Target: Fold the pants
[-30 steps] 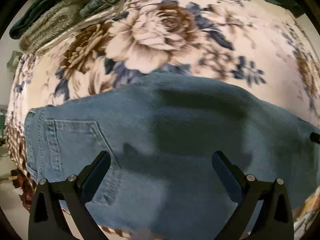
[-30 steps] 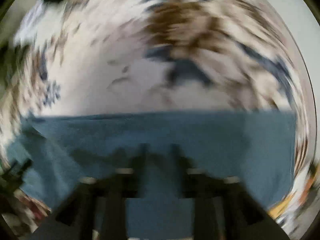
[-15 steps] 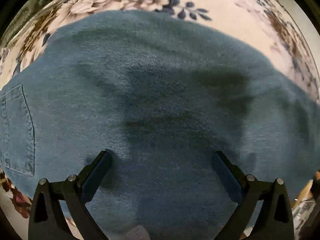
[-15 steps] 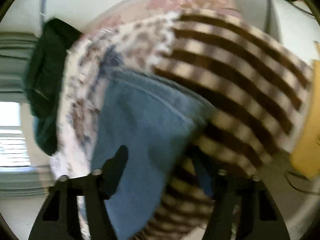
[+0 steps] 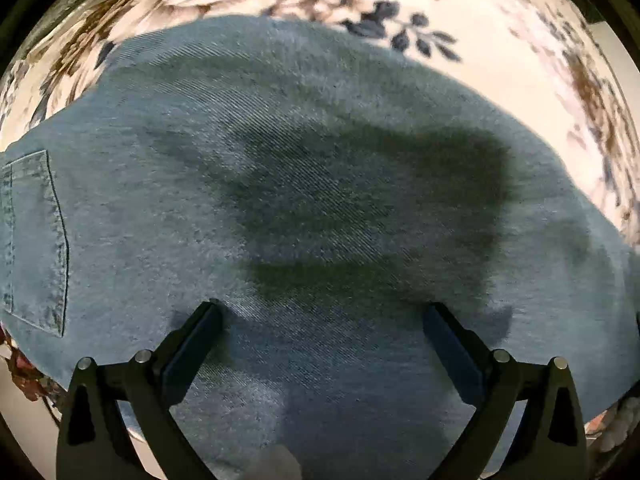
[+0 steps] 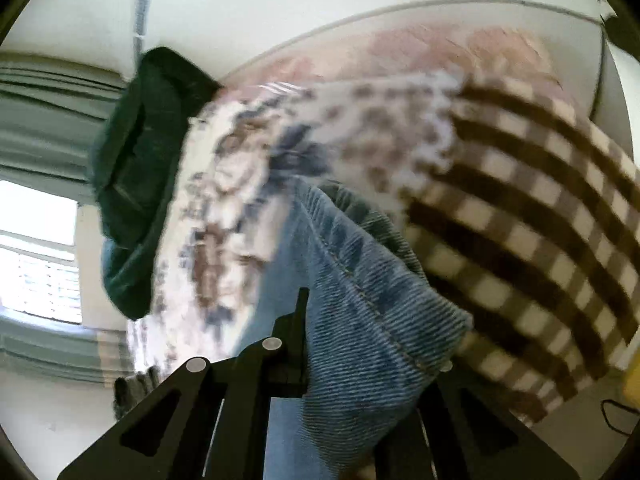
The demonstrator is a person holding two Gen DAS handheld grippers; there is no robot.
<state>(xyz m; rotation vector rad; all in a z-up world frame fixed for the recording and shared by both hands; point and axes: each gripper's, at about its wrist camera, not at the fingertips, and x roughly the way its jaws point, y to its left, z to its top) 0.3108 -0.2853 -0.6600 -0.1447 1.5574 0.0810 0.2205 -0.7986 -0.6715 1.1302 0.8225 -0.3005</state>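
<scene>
Blue denim pants (image 5: 320, 160) lie flat on a floral blanket (image 5: 500, 52), with a back pocket (image 5: 36, 240) at the left edge. My left gripper (image 5: 322, 312) points straight down over them, open, its fingertips (image 5: 208, 320) close above the denim with nothing between them. In the right wrist view, a stitched hem end of the pants (image 6: 360, 300) is bunched between the jaws of my right gripper (image 6: 352, 340). These jaws are closing and pinch the denim. The fabric hides the right finger.
The floral blanket (image 6: 224, 200) meets a brown-and-cream checked blanket (image 6: 520, 220) beyond the hem. A dark green cloth heap (image 6: 136, 168) lies at the far edge, by a bright window (image 6: 36, 252). A yellow object (image 6: 632, 380) shows at the right edge.
The left gripper sank closer and slid across the pants; the pocket drifted to the left edge. The right gripper swung round to the leg end and its jaws closed on the hem.
</scene>
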